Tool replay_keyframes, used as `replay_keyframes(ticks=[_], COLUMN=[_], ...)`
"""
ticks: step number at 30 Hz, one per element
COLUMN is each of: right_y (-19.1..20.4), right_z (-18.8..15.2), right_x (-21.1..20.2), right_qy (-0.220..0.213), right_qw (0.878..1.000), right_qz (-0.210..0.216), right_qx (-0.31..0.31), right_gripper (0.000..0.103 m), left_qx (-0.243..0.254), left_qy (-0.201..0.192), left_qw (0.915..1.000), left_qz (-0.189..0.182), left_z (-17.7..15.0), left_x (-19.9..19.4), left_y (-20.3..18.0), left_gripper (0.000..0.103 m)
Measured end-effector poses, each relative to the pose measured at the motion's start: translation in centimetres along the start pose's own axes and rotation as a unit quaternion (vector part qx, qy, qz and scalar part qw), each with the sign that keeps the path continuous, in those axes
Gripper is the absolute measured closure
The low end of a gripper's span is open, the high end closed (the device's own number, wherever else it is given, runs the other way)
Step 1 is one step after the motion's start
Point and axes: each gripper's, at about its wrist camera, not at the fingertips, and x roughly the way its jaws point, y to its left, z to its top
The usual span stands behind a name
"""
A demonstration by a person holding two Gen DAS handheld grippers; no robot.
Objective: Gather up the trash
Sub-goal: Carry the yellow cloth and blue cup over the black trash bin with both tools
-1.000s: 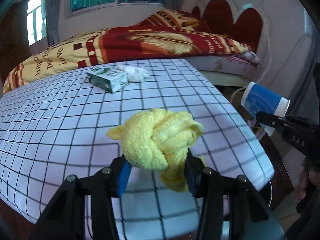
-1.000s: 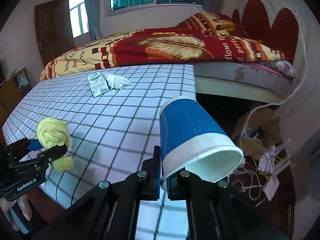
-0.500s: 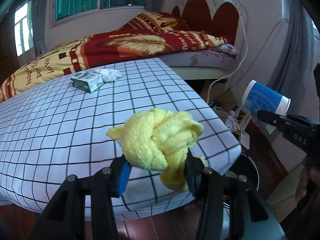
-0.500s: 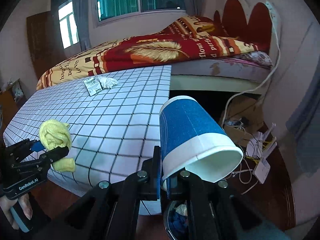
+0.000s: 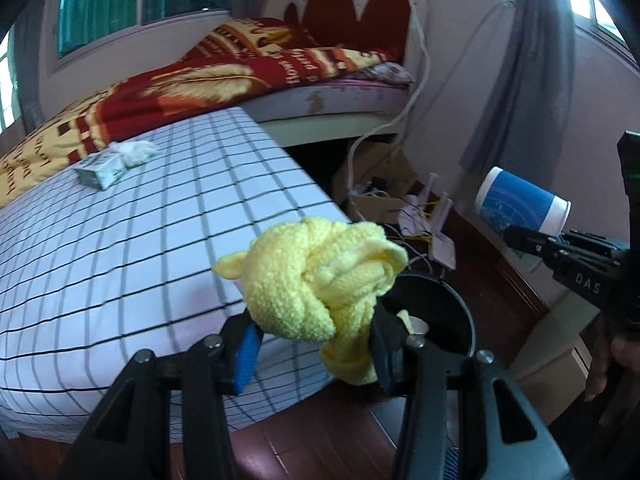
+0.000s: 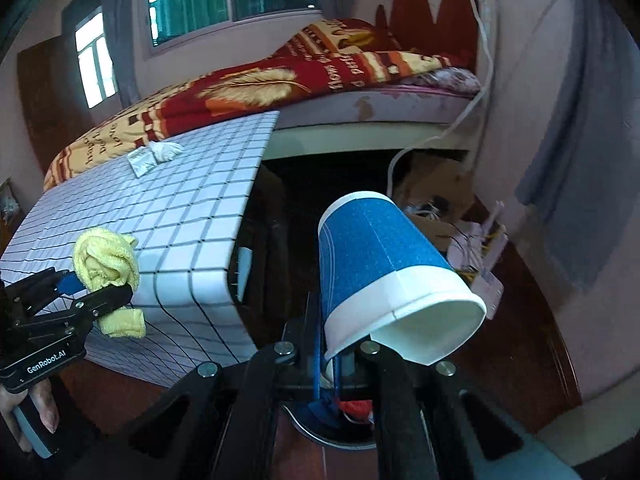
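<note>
Fingers [image 5: 246, 346] of the left gripper [image 5: 312, 350] pinch a knotted yellow cloth [image 5: 316, 276] between their blue pads, its loose tail hanging below the right pad. Ahead and left of those fingers, a small box [image 5: 100, 170] and a crumpled tissue [image 5: 134, 152] lie touching on the checked tablecloth [image 5: 120, 240]. Just past the cloth, below and to the right, sits a round black bin [image 5: 444, 312] on the wooden floor. Further right, the right gripper [image 6: 329, 356] is closed narrowly on the rim wall of a blue paper cup [image 6: 380, 268], tipped with its mouth down toward the camera. Under those fingers the bin [image 6: 320, 426] shows scraps inside.
</note>
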Motion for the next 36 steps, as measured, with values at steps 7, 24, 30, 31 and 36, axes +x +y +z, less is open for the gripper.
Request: replay_keyframes(ticks=[7,24,30,31,36], right_y=[-2.9,-6.4,-6.8,-6.8,-7.0], right_z=[-2.1,-6.5,-8.3,-8.6,-9.8], right_x=[-1.0,-0.3,1.5,1.9,4.1], right_qy=[0.008,0.049,0.076,0.08,0.104], right_qw=[0.999,0.998,0.997,0.997,0.995], right_qz=[-0.021,-0.021,-0.012,-0.01,0.0], right_qx=[0.03,0.041,0.022,0.02,0.005], right_gripper=[0.099,0.099,0.098,0.098,0.098], left_qx=[0.024,0.054,0.052,0.053,0.044], left_qy=[0.019,0.081,0.114,0.116,0.135], left_qw=[0.999,0.9911,0.9855,0.985,0.9834], left_qz=[-0.032,-0.091,-0.115,-0.116,-0.113], left_z=[-0.6,-3.1,-4.4,-4.5,-5.0], left_x=[1.2,5.4,6.9,7.1,9.2], left_y=[-3.0,-7.8,-8.4,-8.4,-8.1], left_gripper=[0.055,0.055,0.055,0.055,0.054])
